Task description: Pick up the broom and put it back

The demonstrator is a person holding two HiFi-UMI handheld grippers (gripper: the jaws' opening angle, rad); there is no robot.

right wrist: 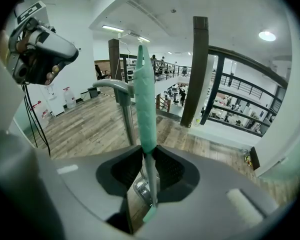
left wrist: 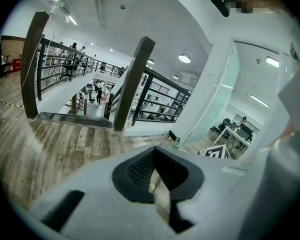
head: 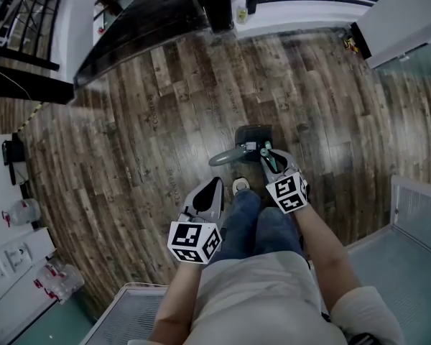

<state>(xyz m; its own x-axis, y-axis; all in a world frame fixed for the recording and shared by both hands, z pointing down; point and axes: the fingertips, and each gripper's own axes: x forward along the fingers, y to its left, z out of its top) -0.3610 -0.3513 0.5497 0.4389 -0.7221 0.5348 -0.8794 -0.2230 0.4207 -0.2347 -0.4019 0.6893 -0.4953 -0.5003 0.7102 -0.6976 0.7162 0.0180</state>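
Floor: worn wood planks (head: 151, 121) are running across the whole landing, and the person is standing on them.
Room: a dark-post railing (left wrist: 155, 89) is edging an open drop, with office desks showing beyond. White walls and a glass partition (left wrist: 215, 99) are closing off one side.
Right gripper (right wrist: 146, 151): jaws are clamping the broom (right wrist: 145, 94) by its teal grip, with the metal shaft running down between them toward the floor.
Left gripper (left wrist: 155, 156): jaws are sitting together, gripping nothing, hanging beside the person's left leg.
Hard to see: the broom head is hiding somewhere below the right gripper and I cannot make it out.
Nearby: a grey dustpan (head: 253, 135) is standing just beyond the broom, its curved handle (right wrist: 119, 88) rising right beside the teal grip. Water jugs (head: 20, 212) are sitting well off by the left wall.
In the way: jeans (head: 255, 225) and a shoe (head: 241, 185) are covering the floor below both grippers.
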